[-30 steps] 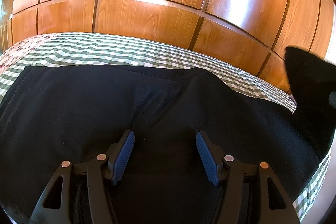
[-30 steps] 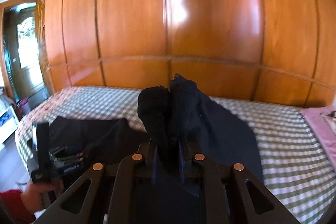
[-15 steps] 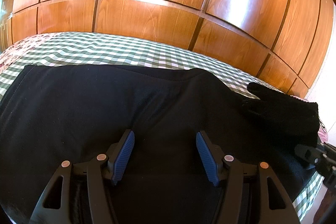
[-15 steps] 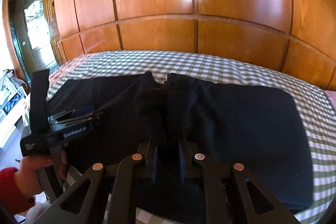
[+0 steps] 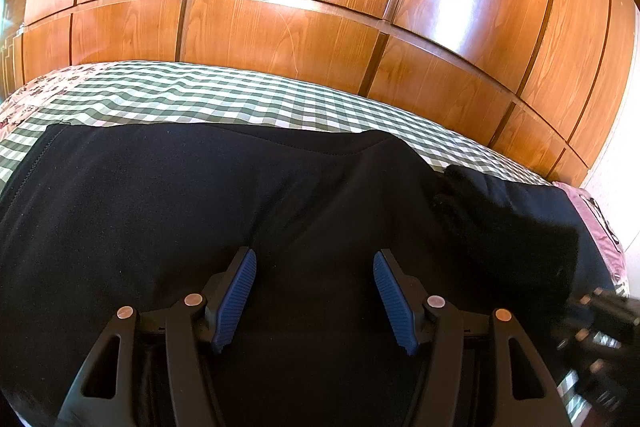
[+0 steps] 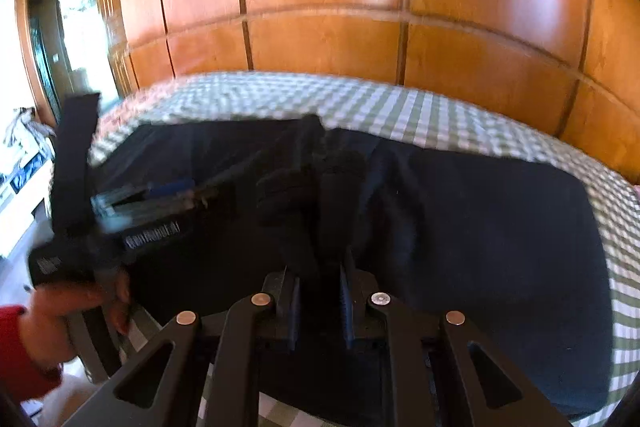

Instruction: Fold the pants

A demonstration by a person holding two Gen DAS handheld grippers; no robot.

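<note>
One pair of black pants lies spread over the green-checked bedspread, filling the lower and middle part of the left wrist view and running from the left edge to the right edge of the frame. In the right wrist view the same pants cover the centre and right of the frame, with a bunched fold rising in the middle.

Two grippers are in use. The left gripper sits low in the centre of its frame, directly over flat cloth; its two blue pads stand wide apart with nothing between them but the fabric beneath. Whether they touch the cloth cannot be told. The right gripper has its fingers drawn narrow, pinching the bunched fold of the pants, which stands up from between them toward the frame's centre.

Behind the bed, a glossy wooden panel wall fills the upper half of both views.
</note>
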